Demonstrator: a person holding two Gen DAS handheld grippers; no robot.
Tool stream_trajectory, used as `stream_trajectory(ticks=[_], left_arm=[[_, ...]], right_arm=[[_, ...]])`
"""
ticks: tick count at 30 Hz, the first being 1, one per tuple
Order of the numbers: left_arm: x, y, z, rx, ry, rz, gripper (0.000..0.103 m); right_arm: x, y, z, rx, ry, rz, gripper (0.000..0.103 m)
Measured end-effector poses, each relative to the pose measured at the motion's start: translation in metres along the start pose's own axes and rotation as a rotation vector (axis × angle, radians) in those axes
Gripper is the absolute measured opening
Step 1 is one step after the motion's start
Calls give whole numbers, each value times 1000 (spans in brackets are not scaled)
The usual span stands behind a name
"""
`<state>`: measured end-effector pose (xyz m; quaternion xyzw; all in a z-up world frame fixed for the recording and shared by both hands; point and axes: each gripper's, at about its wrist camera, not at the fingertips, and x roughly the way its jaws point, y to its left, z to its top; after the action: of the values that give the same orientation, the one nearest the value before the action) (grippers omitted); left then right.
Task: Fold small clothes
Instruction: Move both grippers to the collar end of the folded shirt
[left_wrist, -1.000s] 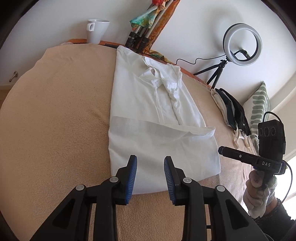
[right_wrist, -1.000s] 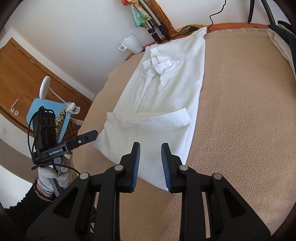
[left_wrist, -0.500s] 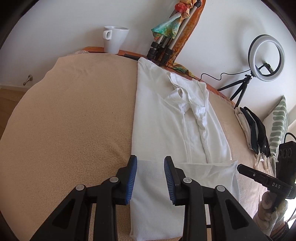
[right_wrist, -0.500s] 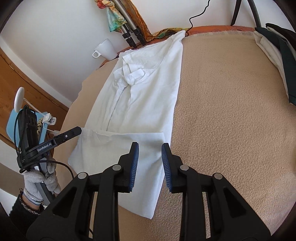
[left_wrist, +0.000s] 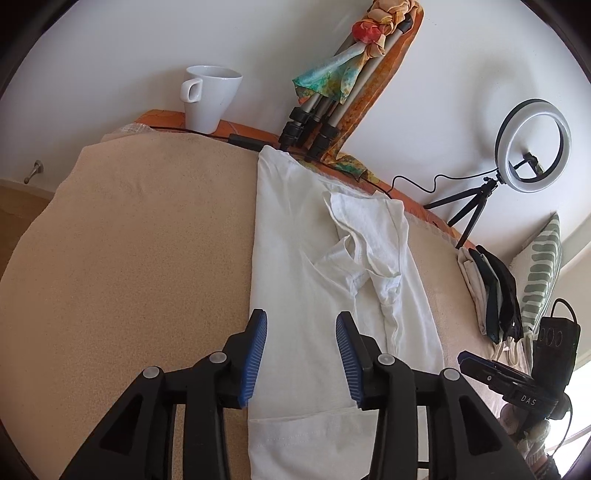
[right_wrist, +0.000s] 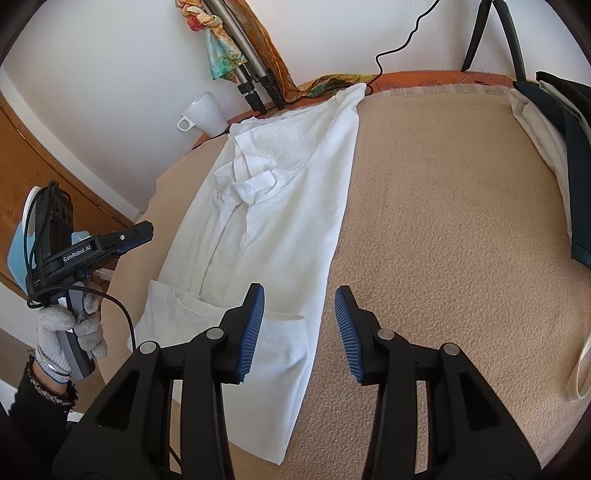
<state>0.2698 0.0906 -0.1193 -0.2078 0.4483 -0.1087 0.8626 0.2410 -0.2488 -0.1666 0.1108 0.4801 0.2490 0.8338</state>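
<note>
So the white shirt (left_wrist: 317, 280) was lying flat on the beige counter (left_wrist: 140, 258), sides already tucked in to make a long narrow strip, and the hem end nearest the grippers was flipped up into one short fold. I'd guess it was roughly halfway, with the lengthwise folds toward the collar (right_wrist: 255, 184) left to do. Left gripper (left_wrist: 301, 354) hovered low over the folded hem, jaws spread and empty. Right gripper (right_wrist: 299, 328) hung over the shirt's right edge, jaws released too, holding nothing. Further back, a folded pile of clothes (left_wrist: 491, 291) sat near the pillow, and a white mug (left_wrist: 210, 96) stood by the wall.
</note>
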Motion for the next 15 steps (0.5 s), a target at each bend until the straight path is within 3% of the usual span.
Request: stream_trajectory(ticks=[8,15], left_arm=[[37,12,51,4,14,-28,47],[77,12,88,75,29,-17,57]], right_arm=[[29,-6,62,-59,-31,-55,42],[68,-29,112,-37,-31,-64,42]])
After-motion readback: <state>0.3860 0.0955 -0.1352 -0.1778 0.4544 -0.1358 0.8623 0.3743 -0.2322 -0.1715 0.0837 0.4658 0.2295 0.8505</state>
